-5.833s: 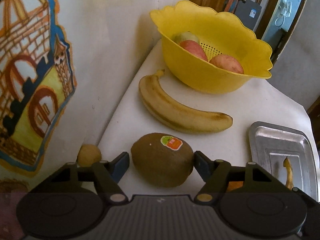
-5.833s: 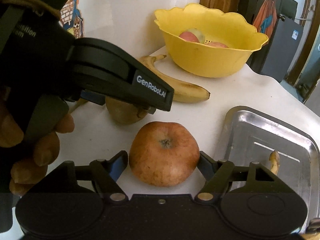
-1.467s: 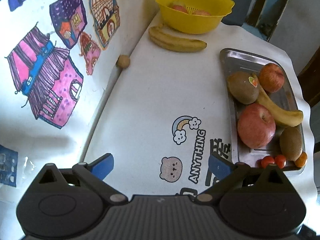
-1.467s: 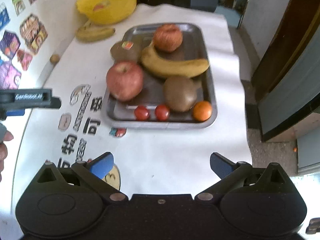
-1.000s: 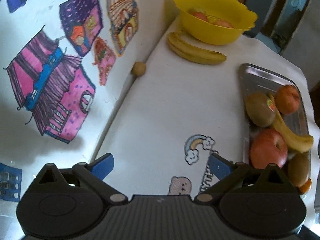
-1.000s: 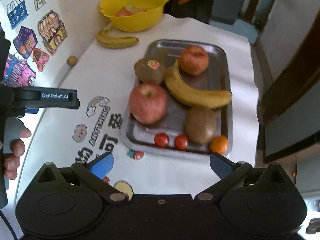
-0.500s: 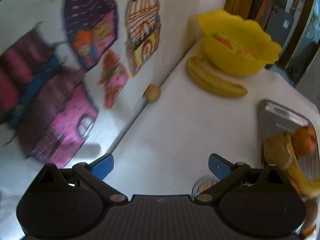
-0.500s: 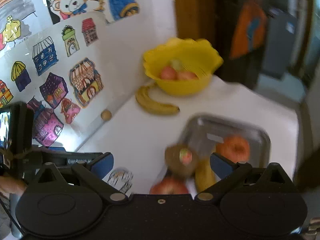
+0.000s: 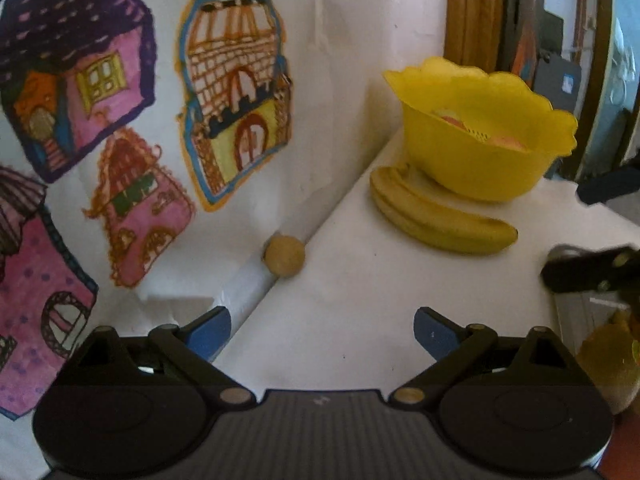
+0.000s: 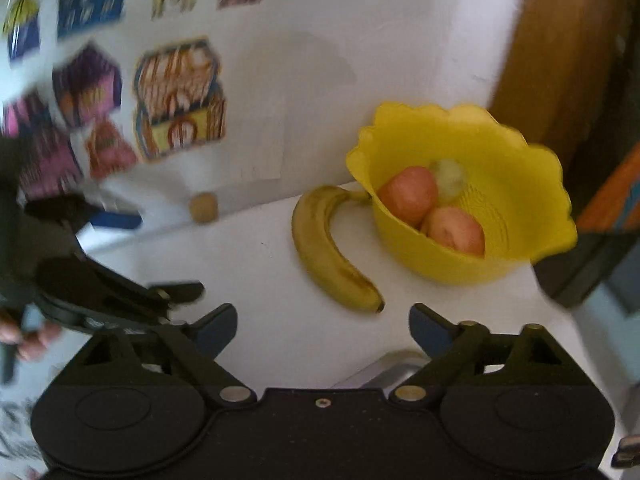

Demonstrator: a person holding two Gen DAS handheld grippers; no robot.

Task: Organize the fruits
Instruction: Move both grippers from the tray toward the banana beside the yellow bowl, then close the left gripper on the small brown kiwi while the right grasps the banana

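House drawings (image 9: 236,96) cover the wall at left. A small round tan fruit (image 9: 285,256) rests against the wall's base on the white table (image 9: 360,288). To its right a banana (image 9: 436,218) lies just beside the yellow bowl (image 9: 480,160), which holds two apples (image 10: 408,196) and a pale fruit. Left gripper (image 9: 322,330) and right gripper (image 10: 323,326) both hover with jaws spread apart and nothing between them.

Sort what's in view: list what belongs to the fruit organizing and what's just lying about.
Job: banana, small round fruit, fruits in bowl, yellow bowl, tray, both open claws.
Lying about: house drawings, wooden frame.
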